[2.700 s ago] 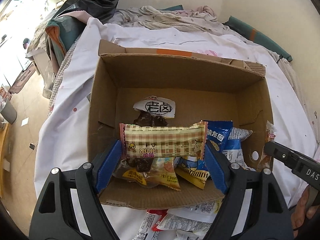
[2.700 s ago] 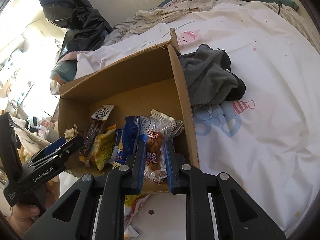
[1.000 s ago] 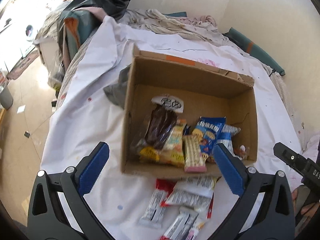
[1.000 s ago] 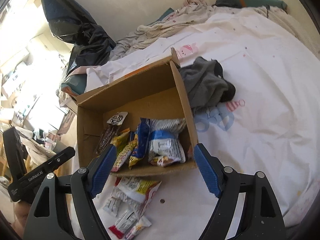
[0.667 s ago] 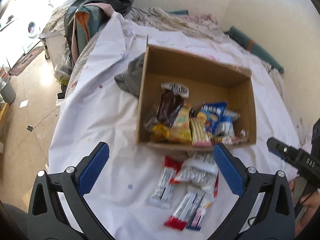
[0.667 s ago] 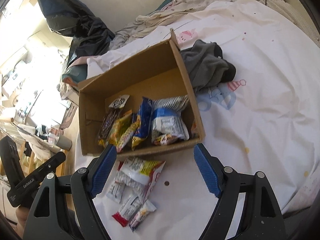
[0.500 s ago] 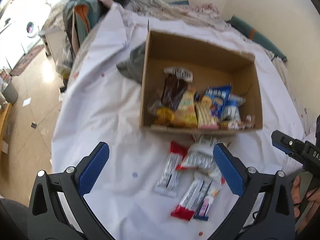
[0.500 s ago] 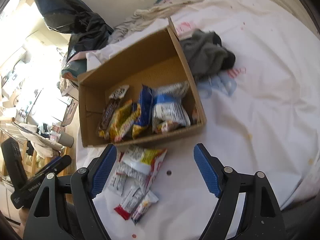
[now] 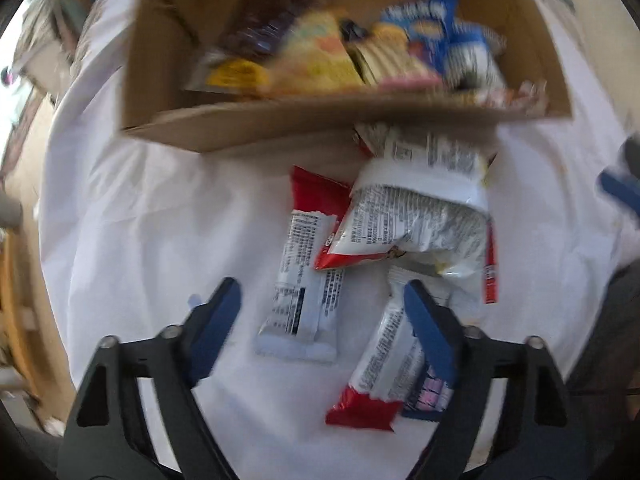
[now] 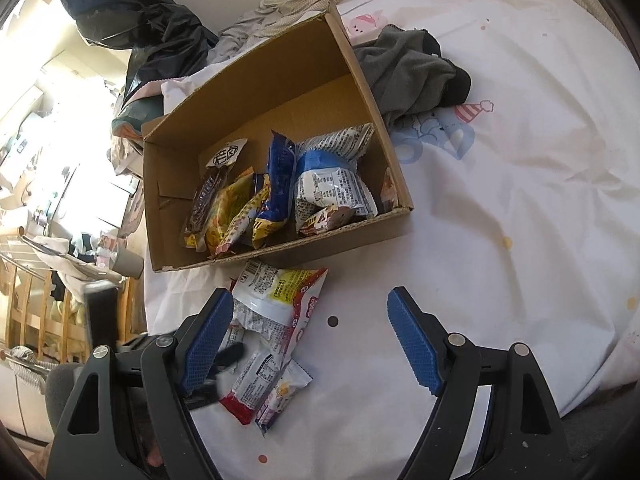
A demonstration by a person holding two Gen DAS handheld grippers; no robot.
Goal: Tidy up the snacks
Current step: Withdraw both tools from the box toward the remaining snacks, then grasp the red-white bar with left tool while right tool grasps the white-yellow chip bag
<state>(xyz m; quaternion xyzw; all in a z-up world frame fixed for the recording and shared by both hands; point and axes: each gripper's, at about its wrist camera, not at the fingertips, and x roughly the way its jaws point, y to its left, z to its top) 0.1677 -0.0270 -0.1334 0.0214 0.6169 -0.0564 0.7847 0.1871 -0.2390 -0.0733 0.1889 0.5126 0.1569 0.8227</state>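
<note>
1. In the left wrist view, which is blurred, the left gripper (image 9: 322, 306) fills the lower part of the frame; its jaws have just been closing and stand at a middling width, with a white-and-red snack bar (image 9: 299, 300) lying on the white sheet (image 9: 132, 240) between them, the pads not pressing it
2. Right of that bar, a second red-ended bar (image 9: 386, 364) runs under the right-hand blue pad, and above it lies a crumpled white pouch (image 9: 416, 224) with small print, overlapping the first bar's upper end
3. Across the top of this view sits the cardboard box (image 9: 248, 128), its near wall facing the camera; the packets inside are smeared, showing only brown, yellow and blue shapes
4. At the far right edge a blue-tipped blur of the other tool shows; I cannot tell more
5. The right wrist view is sharp: the right gripper (image 10: 310, 338) hangs wide over bare sheet, nothing between its pads
6. Here the box contents read clearly: a brown packet (image 10: 206, 196) at left, yellow packets (image 10: 230, 210), a blue packet (image 10: 280, 176), and white-and-blue bags (image 10: 332, 184) at right
7. Only this view shows the grey garment (image 10: 408, 76) upper right of the box, the black bag (image 10: 132, 12) at upper left, and the loose snacks below the box at lower left
</note>
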